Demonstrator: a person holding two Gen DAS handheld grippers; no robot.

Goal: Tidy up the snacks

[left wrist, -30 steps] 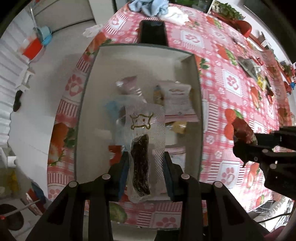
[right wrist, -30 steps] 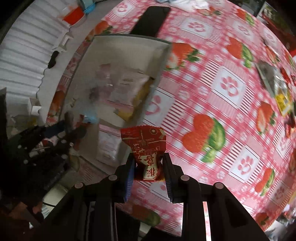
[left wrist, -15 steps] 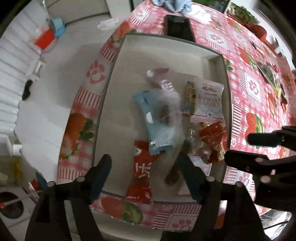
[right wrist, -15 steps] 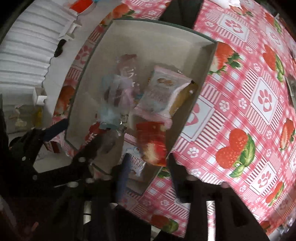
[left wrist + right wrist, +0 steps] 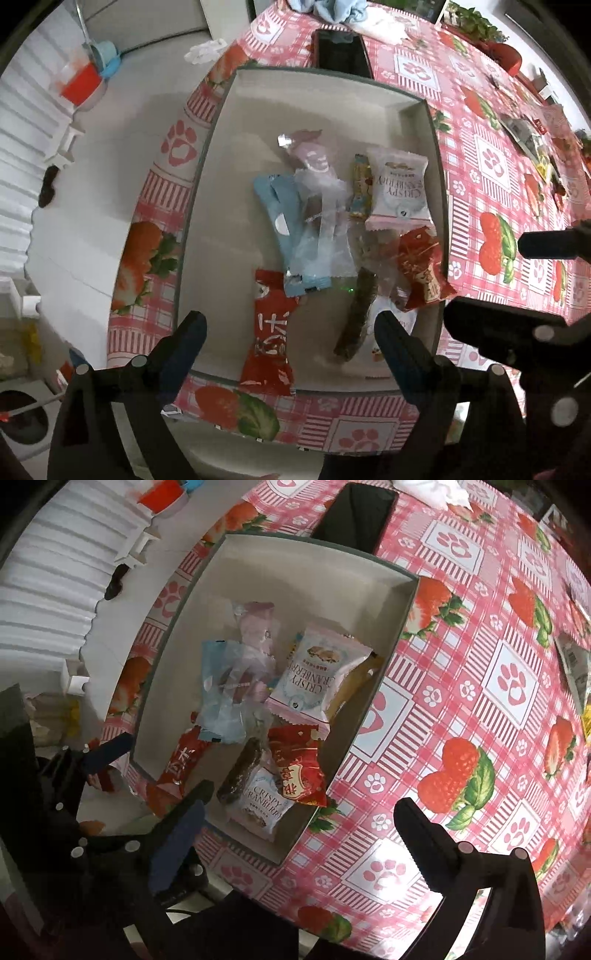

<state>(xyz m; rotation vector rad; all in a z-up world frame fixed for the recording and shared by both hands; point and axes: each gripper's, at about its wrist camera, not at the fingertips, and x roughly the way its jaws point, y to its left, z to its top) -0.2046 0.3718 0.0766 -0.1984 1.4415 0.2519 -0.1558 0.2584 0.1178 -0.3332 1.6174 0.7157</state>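
Snacks, assorted, lay loose in an open box (image 5: 229, 122) on a table with a red checked cloth (image 5: 491, 162). Dark meat stick in a clear wrapper (image 5: 356, 317): flat on the box floor, between the spread fingers of the left gripper (image 5: 290, 334), touching neither. Small red packet (image 5: 299, 764): at the box's near right side, resting on a white cranberry pack (image 5: 258, 805), ahead of the right gripper (image 5: 303, 805), whose jaws stood wide apart and empty. Long red packet (image 5: 271, 336) at the near edge. Blue packet (image 5: 284, 229), pink packet (image 5: 312, 157) and second cranberry pack (image 5: 399, 192) farther in. Black phone (image 5: 341, 53) just beyond the box.
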